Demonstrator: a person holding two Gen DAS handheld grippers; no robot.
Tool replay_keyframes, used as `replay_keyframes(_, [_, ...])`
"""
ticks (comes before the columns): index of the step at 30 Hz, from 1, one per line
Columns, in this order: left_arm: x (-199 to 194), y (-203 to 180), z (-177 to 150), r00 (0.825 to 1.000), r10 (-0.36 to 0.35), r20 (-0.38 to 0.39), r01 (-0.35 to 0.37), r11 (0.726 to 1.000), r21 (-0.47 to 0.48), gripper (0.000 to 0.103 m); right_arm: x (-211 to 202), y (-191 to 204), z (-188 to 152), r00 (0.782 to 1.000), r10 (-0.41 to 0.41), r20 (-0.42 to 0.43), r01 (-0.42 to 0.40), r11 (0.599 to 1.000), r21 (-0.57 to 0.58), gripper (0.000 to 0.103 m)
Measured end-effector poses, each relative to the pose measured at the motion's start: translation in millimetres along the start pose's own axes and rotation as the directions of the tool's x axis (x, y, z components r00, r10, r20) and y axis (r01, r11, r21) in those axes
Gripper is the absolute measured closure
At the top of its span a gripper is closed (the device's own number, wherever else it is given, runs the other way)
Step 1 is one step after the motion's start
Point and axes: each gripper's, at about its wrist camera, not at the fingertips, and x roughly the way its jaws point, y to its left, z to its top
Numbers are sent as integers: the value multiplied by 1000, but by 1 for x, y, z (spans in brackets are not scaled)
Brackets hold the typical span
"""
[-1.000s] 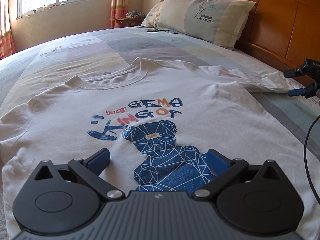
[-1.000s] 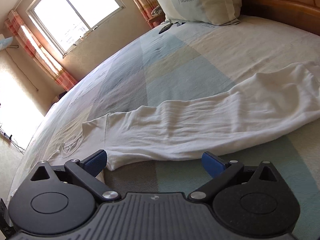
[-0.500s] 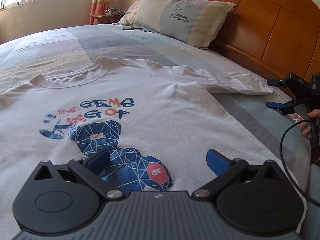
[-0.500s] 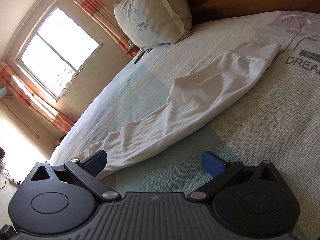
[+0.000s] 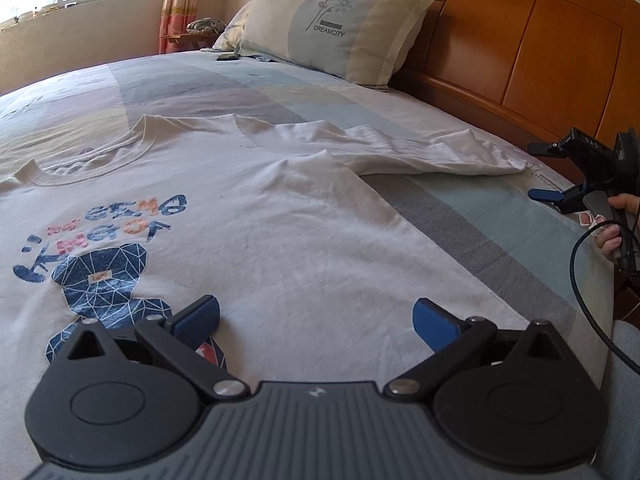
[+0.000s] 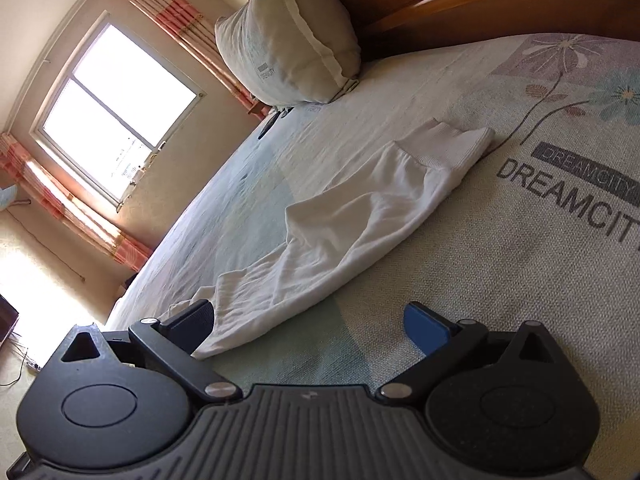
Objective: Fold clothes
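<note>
A white long-sleeved shirt (image 5: 288,232) with a blue bear print (image 5: 100,280) lies face up on the bed. My left gripper (image 5: 316,316) hovers open over its lower right part, with nothing between the fingers. One long sleeve (image 5: 420,152) stretches right toward the bed edge. In the left wrist view my right gripper (image 5: 538,170) stands open just beyond the sleeve's cuff, held by a hand (image 5: 612,232). In the right wrist view the sleeve (image 6: 340,232) runs from the ribbed cuff (image 6: 452,148) down to the open right gripper (image 6: 312,324).
A striped bedsheet (image 5: 500,232) covers the bed. A pillow (image 5: 340,24) leans on the wooden headboard (image 5: 540,52). A small dark object (image 5: 227,56) lies near the pillow. A window (image 6: 116,116) with curtains is at the far side. A black cable (image 5: 580,280) hangs at right.
My left gripper has shifted right across the shirt, so the bear print slid left. My right gripper moved along the sleeve toward the cuff. Both stayed open.
</note>
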Motion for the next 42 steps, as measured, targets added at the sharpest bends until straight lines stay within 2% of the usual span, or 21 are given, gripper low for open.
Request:
replay_keyframes(4, [-1,-2,5,998,31,-60,-28,999,41,1,0,7,-11,998,-39,56,42,998,-50,0])
replay_keyframes(8, [-12,20,9,994,3,-110,-5,1000,-13,1,3,17,-27,984,-100,150,113,990,-80,0])
replay_keyframes(10, [-20,34,6,992,-12,-129,8,999,-35,1,8,28,-36,971,-157,182,181,975,-127,0])
replay_keyframes(12, [-27,41,1,989,-39,-142,40,999,3,1,12,37,-38,962,-201,185,231,960,-157,0])
replay_keyframes(16, [-31,46,-5,981,-78,-175,105,983,151,1,11,35,-41,959,-204,198,233,963,-138,0])
replay_keyframes(19, [-31,43,-7,981,-80,-178,116,974,197,1,13,38,-42,954,-226,199,258,955,-150,0])
replay_keyframes(22, [-34,49,-4,976,-95,-198,129,977,171,1,16,50,-49,938,-287,192,324,924,-201,0])
replay_keyframes(24, [-38,54,2,970,-101,-221,134,980,144,1,25,58,-50,922,-346,176,382,888,-256,0])
replay_keyframes(25, [-45,60,6,969,-90,-229,123,984,133,1,34,67,-53,901,-403,160,433,841,-324,0])
replay_keyframes(27, [-58,74,14,967,-56,-249,86,990,115,1,56,87,-60,839,-525,141,523,708,-475,0])
replay_keyframes(28, [-67,81,17,964,-23,-263,60,990,131,1,62,98,-62,813,-560,159,549,648,-528,0])
replay_keyframes(29, [-76,88,20,961,10,-277,33,988,151,1,68,110,-59,787,-600,142,564,607,-560,0])
replay_keyframes(30, [-83,95,18,959,24,-282,27,984,176,1,74,121,-53,771,-630,88,555,599,-577,0])
replay_keyframes(33, [-100,112,10,952,38,-303,35,972,232,2,73,177,-44,834,-551,31,437,626,-646,0])
replay_keyframes(35, [-103,118,2,943,12,-334,72,968,239,2,79,222,-50,890,-455,-19,303,624,-720,0])
replay_keyframes(36, [-103,118,-1,939,2,-344,89,965,248,2,89,243,-57,908,-412,-73,222,621,-752,0])
replay_keyframes(38, [-101,112,-11,931,-21,-364,127,955,269,2,110,281,-77,928,-321,-190,49,610,-791,0])
replay_keyframes(39, [-100,111,-16,926,-31,-376,143,951,273,2,121,299,-91,929,-270,-252,-42,602,-798,0])
replay_keyframes(40, [-97,109,-24,915,-25,-402,147,950,277,2,132,313,-106,920,-226,-319,-133,586,-799,0])
replay_keyframes(42, [-101,108,-36,918,-13,-397,143,943,300,1,151,334,-144,881,-197,-430,-270,537,-799,0])
